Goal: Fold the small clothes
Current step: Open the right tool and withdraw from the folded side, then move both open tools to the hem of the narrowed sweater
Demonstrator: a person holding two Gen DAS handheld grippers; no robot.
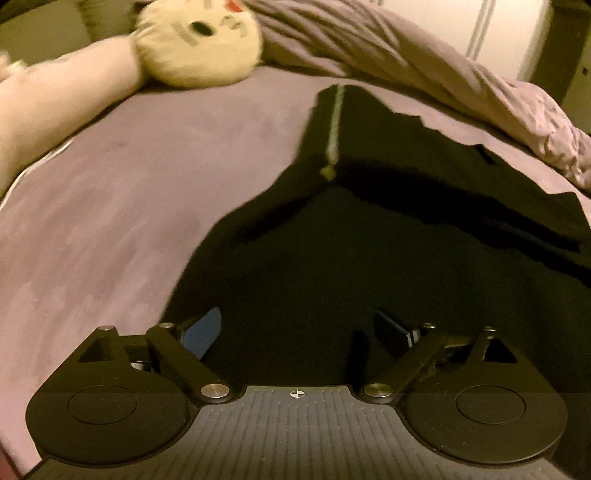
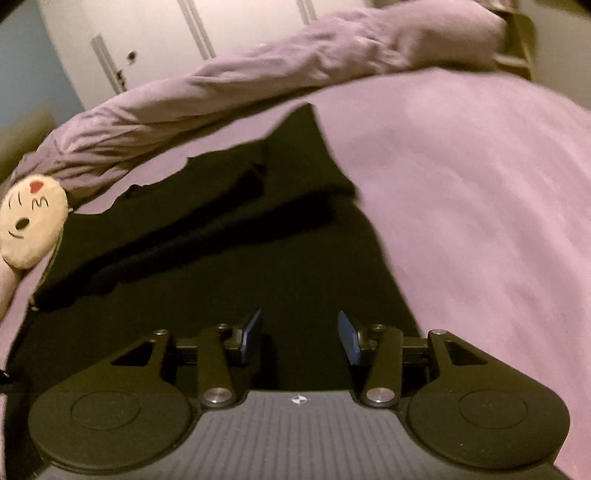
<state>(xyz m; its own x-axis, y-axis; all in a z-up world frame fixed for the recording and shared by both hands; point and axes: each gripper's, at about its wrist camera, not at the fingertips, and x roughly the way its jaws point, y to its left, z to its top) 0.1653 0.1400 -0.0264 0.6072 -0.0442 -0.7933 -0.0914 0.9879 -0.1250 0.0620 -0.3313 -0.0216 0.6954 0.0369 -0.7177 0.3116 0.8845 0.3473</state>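
Both tongs stand released, nothing between the pads. Left tongs [image 1: 299,332] spread wide, blue pads [image 1: 201,334] clear of cloth; right tongs [image 2: 300,338] parted less far, pads bare as well.

Directly under and ahead of both tongs: black garment [image 1: 332,266], laid on the bed sheet [image 1: 110,192], mauve. Looks already doubled over once: a thick fold ridge runs across it just beyond the tongs. Fabric too dark to read seams or sleeves.

Beyond the ridge, from the left tongs: pale zip strip [image 1: 336,122] running away along the garment's left edge, small puller at its near end. From the right tongs, the garment narrows to a point at its far end.

Further off: cream plush face [image 1: 195,40] to the far left of the left tongs, touching the sheet, apart from the garment. Rumpled duvet [image 2: 229,88] banked along the far side of the bed, just beyond the cloth's far edge. White cupboard doors [image 2: 155,33] behind.

Judgement on the step: a fold seems just laid down, next grip pending. To do it well, take the near edge at two matching corners, pinch only the layers meant to travel, lift level, carry over to meet the far edge squarely, keep the zip side straight, avoid dragging the sheet.
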